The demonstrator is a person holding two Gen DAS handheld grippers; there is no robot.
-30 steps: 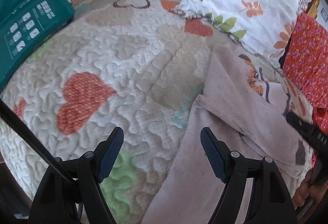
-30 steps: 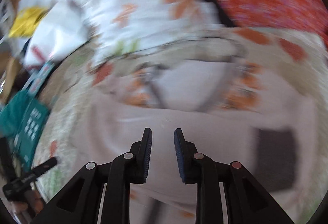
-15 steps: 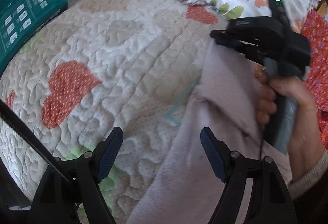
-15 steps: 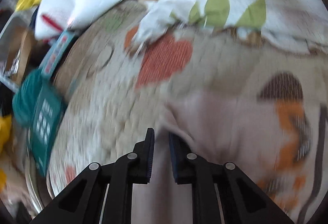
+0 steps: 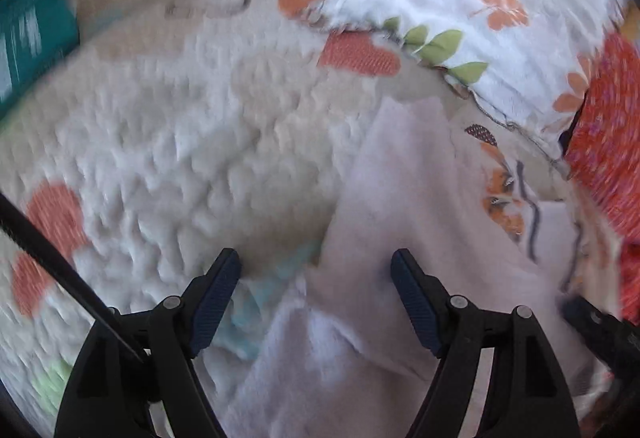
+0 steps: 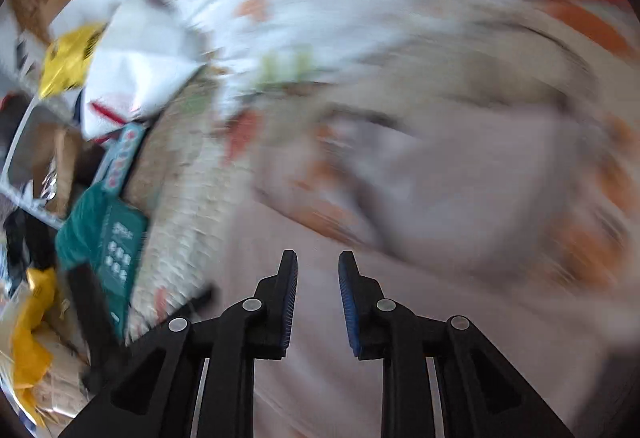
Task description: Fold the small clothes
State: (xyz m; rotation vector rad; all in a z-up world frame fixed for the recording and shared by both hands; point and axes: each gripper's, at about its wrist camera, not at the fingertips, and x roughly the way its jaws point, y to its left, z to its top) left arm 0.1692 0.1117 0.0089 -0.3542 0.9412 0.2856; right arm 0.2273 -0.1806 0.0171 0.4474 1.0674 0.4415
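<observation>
Pale pink garment [image 5: 400, 230] lies on the heart-print quilt [image 5: 192, 125], its printed front smeared by blur in both views. Left gripper [image 5: 316, 290] spread wide over its edge; right gripper [image 6: 318, 302] slightly parted, holding nothing

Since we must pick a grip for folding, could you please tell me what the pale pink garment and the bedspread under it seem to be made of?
The pale pink garment looks like soft, matte knit fabric, possibly cotton jersey: it drapes limply in loose folds without shine. Blur hides the weave. The bedspread seems a padded, quilted textile: its cream surface puckers into stitched bumps, with printed orange hearts.
</observation>
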